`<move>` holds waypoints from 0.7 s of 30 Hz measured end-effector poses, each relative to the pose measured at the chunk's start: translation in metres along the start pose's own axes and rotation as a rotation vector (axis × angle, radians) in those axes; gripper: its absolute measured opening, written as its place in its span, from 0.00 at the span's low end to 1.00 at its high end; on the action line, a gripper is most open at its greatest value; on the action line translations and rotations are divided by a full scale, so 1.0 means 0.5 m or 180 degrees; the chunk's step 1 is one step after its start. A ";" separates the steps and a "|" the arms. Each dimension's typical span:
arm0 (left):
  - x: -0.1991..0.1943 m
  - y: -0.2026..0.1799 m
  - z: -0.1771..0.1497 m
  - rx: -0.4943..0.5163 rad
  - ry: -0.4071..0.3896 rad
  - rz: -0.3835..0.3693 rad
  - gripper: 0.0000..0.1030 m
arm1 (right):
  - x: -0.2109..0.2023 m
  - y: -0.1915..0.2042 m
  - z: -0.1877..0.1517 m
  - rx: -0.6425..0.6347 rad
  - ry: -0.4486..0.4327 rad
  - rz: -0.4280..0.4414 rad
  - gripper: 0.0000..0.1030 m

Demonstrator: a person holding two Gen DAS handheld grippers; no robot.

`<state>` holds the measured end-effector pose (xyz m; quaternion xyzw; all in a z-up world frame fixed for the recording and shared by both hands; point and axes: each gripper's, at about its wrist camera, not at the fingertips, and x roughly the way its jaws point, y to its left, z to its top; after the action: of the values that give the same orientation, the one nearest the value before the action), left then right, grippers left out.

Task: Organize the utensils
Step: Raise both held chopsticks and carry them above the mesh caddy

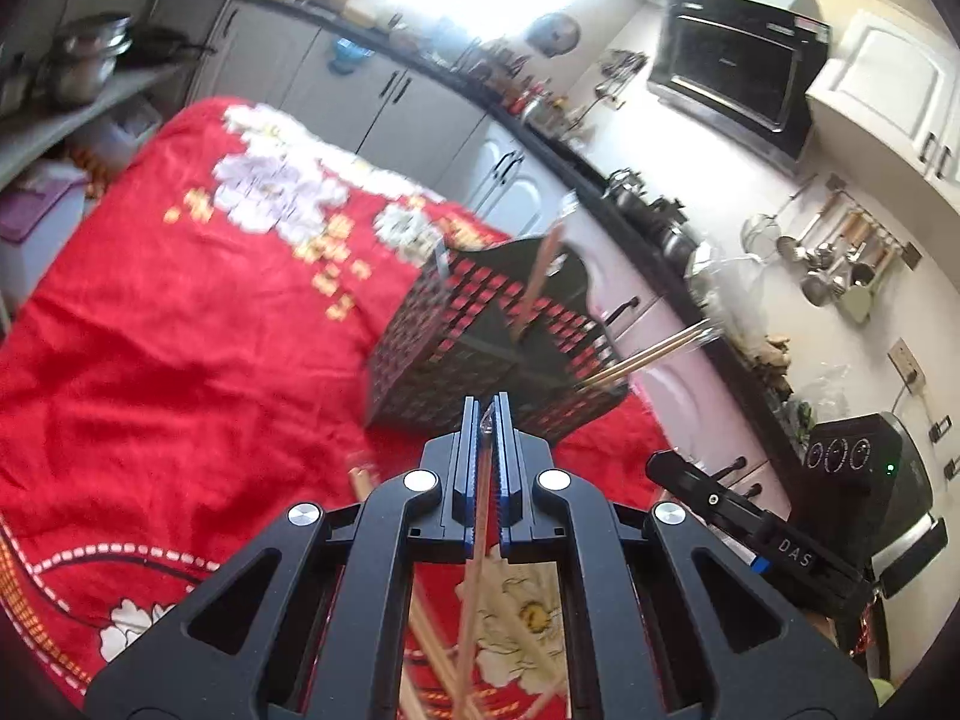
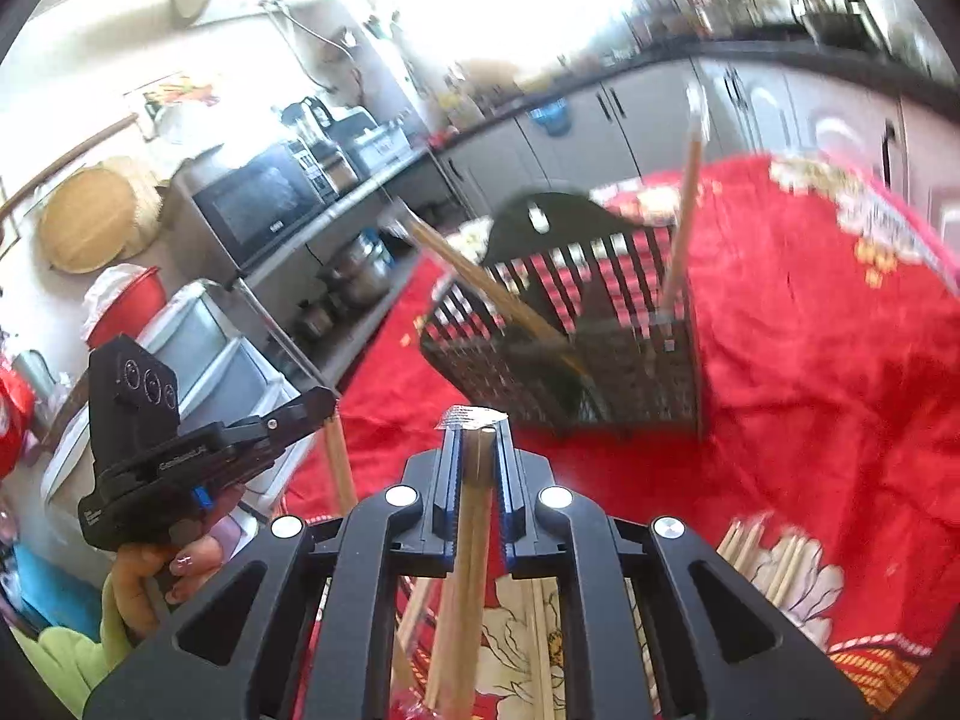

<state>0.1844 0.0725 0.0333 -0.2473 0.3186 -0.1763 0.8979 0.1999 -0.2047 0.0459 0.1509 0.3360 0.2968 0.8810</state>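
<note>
A black mesh utensil caddy (image 1: 480,354) stands on the red flowered cloth (image 1: 180,330), holding wrapped chopsticks (image 1: 648,357) and one upright wooden utensil (image 1: 543,276). My left gripper (image 1: 487,414) is shut on a thin wrapped chopstick (image 1: 477,546), just in front of the caddy. My right gripper (image 2: 477,429) is shut on a thicker wooden stick (image 2: 465,552) with a clear wrapper at its tip, close before the caddy (image 2: 570,336). The left gripper also shows in the right wrist view (image 2: 318,405), at the left.
More loose chopsticks (image 2: 762,552) lie on the cloth (image 2: 828,360) near me. Kitchen counters with cabinets (image 1: 540,138) run behind the table. A microwave (image 2: 258,210) and pots sit on shelves at the left of the right wrist view.
</note>
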 end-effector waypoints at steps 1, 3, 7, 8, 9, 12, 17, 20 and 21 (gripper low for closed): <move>-0.004 -0.009 0.005 0.0031 -0.0024 -0.0016 0.02 | -0.013 0.004 0.006 -0.0036 -0.0057 -0.0003 0.09; -0.011 -0.029 0.014 0.0104 -0.0076 -0.0051 0.02 | -0.038 0.014 0.018 -0.0121 -0.0192 -0.0011 0.08; -0.025 -0.066 0.033 0.0224 -0.0183 -0.0123 0.02 | -0.077 0.030 0.033 -0.0268 -0.0419 -0.0094 0.05; -0.027 -0.074 0.037 0.0246 -0.0203 -0.0137 0.02 | -0.088 0.033 0.036 -0.0309 -0.0485 -0.0122 0.05; -0.029 -0.079 0.040 0.0257 -0.0213 -0.0155 0.02 | -0.098 0.035 0.040 -0.0343 -0.0536 -0.0150 0.05; -0.034 -0.104 0.053 0.0335 -0.0271 -0.0196 0.02 | -0.120 0.038 0.046 -0.0390 -0.0662 -0.0220 0.05; -0.039 -0.145 0.079 0.0470 -0.0370 -0.0273 0.02 | -0.154 0.033 0.057 -0.0423 -0.0839 -0.0294 0.05; -0.045 -0.172 0.095 0.0569 -0.0453 -0.0301 0.02 | -0.172 0.031 0.063 -0.0440 -0.0940 -0.0344 0.05; -0.048 -0.180 0.100 0.0592 -0.0482 -0.0307 0.02 | -0.175 0.032 0.068 -0.0443 -0.0960 -0.0351 0.05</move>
<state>0.1857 0.0273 0.1287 -0.1906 0.2200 -0.2289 0.9289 0.1642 -0.2493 0.1220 0.1137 0.1865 0.2445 0.9447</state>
